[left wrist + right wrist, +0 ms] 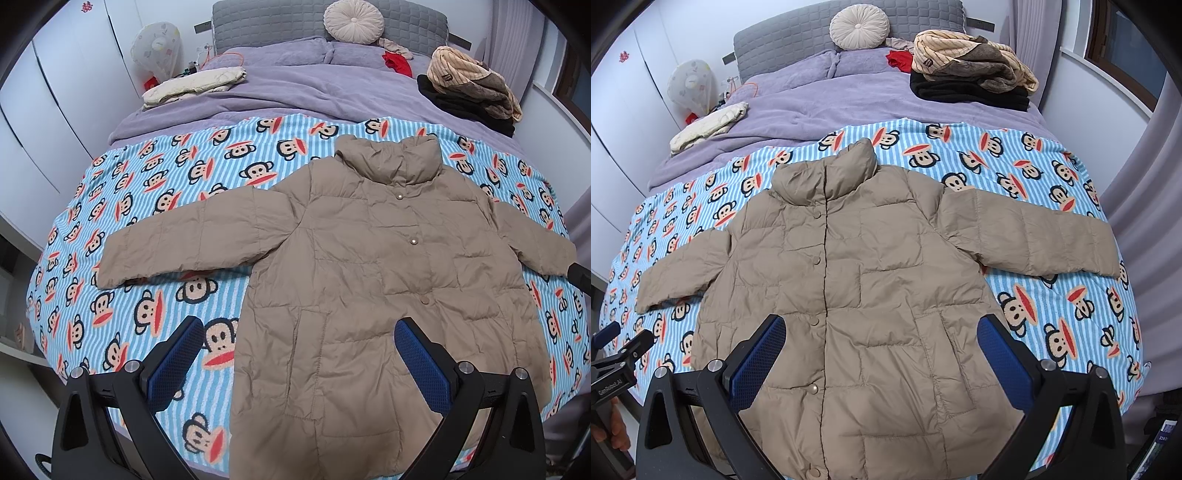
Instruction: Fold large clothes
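Right wrist view: tan puffer jacket spread flat, unfolded; right gripper and left gripper both agape, empty; slippery padding likely lost if pinched shallow.

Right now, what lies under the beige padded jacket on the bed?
The beige padded jacket lies flat on the monkey-print blanket, which shows all around it. Whatever is beneath its body is covered.

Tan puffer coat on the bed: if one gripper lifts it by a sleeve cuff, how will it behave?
Probably floppy: the puffer coat lies limp and creased, so the body would drape and trail rather than follow the sleeve. Likely light for its bulk, given the quilted, puffy panels. The shell looks smooth, so it may slide easily over the monkey-print blanket and could slip in a shallow pinch.
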Demonstrator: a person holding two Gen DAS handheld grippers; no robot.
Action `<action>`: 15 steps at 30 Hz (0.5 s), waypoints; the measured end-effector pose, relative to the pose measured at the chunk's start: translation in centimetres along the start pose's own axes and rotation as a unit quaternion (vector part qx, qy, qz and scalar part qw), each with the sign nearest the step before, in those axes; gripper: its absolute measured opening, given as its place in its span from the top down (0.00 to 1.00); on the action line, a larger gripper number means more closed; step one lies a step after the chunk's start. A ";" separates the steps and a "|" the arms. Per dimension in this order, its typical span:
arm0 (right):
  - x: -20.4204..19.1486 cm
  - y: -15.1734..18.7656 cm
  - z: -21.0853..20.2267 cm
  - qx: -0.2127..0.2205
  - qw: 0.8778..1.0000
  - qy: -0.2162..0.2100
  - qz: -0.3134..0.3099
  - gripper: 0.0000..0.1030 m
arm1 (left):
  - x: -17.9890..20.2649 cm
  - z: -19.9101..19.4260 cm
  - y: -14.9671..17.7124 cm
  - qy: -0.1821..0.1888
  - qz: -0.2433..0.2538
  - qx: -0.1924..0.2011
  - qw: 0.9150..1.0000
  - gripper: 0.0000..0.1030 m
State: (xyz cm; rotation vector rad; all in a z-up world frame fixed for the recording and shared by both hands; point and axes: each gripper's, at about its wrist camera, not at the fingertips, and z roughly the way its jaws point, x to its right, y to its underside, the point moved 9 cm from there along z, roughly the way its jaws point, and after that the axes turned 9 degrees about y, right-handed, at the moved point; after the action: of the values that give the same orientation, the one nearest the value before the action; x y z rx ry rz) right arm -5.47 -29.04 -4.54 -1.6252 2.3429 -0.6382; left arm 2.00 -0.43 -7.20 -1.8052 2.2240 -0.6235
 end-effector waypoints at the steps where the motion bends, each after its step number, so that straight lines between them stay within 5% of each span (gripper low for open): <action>1: 0.0 0.0 0.0 0.000 1.000 0.000 0.000 0.00 | -0.1 0.0 0.0 0.000 0.000 0.000 1.000 0.00; 15: -0.2 0.1 0.1 -0.004 1.000 0.000 0.001 0.00 | -0.3 0.3 0.1 0.002 0.000 -0.004 1.000 0.00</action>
State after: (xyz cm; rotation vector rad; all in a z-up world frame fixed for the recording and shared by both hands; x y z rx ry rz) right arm -5.42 -28.91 -4.70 -1.6259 2.3496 -0.6305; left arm 2.13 -0.19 -7.57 -1.8104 2.2318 -0.6204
